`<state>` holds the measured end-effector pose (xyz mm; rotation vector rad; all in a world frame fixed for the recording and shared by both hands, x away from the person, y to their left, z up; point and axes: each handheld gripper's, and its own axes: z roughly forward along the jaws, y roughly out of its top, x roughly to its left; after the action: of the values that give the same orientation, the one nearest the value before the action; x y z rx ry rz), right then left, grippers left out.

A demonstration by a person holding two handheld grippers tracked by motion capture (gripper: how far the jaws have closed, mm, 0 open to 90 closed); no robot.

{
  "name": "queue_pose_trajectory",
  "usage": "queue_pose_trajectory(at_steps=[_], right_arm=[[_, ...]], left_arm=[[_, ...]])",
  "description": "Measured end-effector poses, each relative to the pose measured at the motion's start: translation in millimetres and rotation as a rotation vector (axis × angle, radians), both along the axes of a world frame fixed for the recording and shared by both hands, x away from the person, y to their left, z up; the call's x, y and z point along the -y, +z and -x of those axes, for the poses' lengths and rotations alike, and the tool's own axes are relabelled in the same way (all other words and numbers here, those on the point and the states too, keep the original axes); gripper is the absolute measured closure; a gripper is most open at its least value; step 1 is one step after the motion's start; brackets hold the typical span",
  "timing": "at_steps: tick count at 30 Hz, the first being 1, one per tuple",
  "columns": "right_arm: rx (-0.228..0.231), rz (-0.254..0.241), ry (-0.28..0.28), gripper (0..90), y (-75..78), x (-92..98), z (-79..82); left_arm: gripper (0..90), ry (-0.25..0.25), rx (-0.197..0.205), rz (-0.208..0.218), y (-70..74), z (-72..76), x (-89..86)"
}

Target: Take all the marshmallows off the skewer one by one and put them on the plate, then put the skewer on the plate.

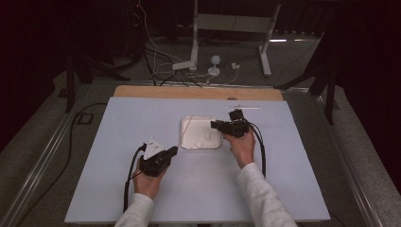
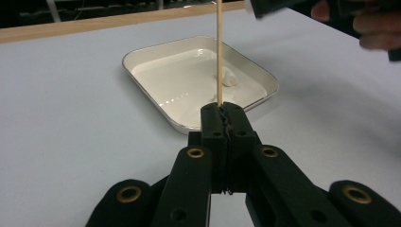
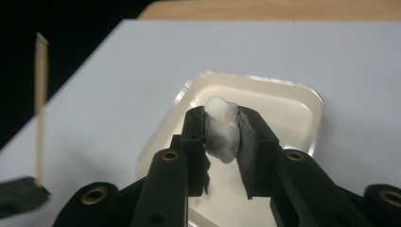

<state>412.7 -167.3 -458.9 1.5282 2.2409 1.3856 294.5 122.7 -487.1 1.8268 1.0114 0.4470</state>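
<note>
Pale table (image 1: 142, 189) with white tray (image 2: 142, 54); left gripper (image 2: 222, 116) clamped on skewer (image 2: 219, 47), right gripper (image 3: 222, 130) around white lump (image 3: 221, 132).

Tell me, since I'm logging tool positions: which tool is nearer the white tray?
Right. The right tool hangs over the white tray, gripping a white lump above it. The left tool, shut on a thin wooden stick, sits beside the tray's near-left corner.

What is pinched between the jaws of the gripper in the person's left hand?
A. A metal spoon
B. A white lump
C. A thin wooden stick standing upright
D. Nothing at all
C: in the left gripper view, the left gripper is shut on a thin wooden stick that rises straight up in front of the white tray.
</note>
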Motion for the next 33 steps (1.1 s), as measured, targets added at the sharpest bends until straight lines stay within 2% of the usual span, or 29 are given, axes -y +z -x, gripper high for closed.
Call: queue_pose_trajectory(at_steps=[3,10,14,16,18,19,20,23,29,33], right_arm=[[-0.006,0.053,-0.001,73.7,-9.5,-1.2,2.0],[-0.027,0.109,0.004,73.2,-22.7,-8.1,1.9],[-0.037,0.126,0.001,69.4,-26.7,-11.7,0.9],[-0.042,0.133,-0.002,63.2,-29.2,-12.6,0.1],[-0.042,0.140,-0.008,49.2,-31.3,-13.9,-0.1],[-0.051,0.140,-0.008,42.2,-32.0,-14.4,-0.3],[-0.062,0.134,-0.002,39.5,-32.3,-14.6,-0.6],[-0.039,0.118,-0.005,28.9,-29.2,-14.1,1.3],[-0.015,0.056,-0.008,18.1,-18.7,-9.1,6.3],[0.018,0.046,-0.001,15.1,-12.5,-6.1,12.5]], left_arm=[[90.0,0.005,-0.008,0.002,1.3,-2.7,1.5],[90.0,0.018,-0.023,0.013,4.3,-14.2,7.3],[90.0,0.024,-0.029,0.021,7.4,-22.1,11.7],[90.0,0.032,-0.032,0.027,8.9,-26.0,13.0],[90.0,0.039,-0.036,0.036,9.8,-29.5,14.6],[90.0,0.043,-0.038,0.037,10.1,-31.1,15.5],[90.0,0.047,-0.043,0.041,10.4,-32.5,16.4],[90.0,0.058,-0.052,0.048,9.8,-36.9,19.2],[90.0,0.081,-0.077,0.057,6.1,-46.0,27.8],[90.0,0.100,-0.099,0.068,3.4,-52.7,33.0]])
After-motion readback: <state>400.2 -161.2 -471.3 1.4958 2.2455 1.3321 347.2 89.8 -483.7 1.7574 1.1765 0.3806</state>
